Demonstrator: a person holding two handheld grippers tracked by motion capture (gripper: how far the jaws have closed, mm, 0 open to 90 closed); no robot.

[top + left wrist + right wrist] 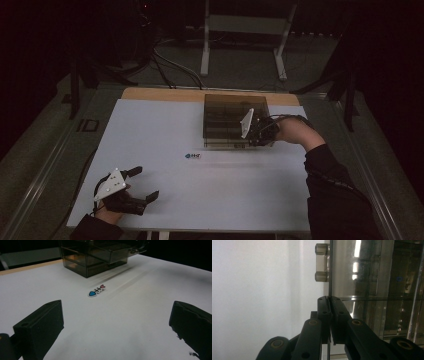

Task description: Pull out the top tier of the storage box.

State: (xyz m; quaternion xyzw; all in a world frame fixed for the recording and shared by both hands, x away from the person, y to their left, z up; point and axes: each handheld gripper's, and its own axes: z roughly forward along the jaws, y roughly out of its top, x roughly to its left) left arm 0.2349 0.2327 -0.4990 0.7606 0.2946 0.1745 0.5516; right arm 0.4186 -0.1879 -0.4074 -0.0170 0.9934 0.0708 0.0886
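Drawer front (330, 270) of smoky organizer (227, 120) sits edge-on between right gripper (329, 300) jaws, which clamp its thin panel below the handle (321, 262). Organizer contents too dim to read. Left gripper (142, 184) jaws wide apart, holding nothing, w/ fish-bone sticker (96, 290) ahead on surface (165, 195).

Dim room, white table (165, 130), grey floor (240, 70), metal stand legs (205, 50), trailing cables (170, 65)
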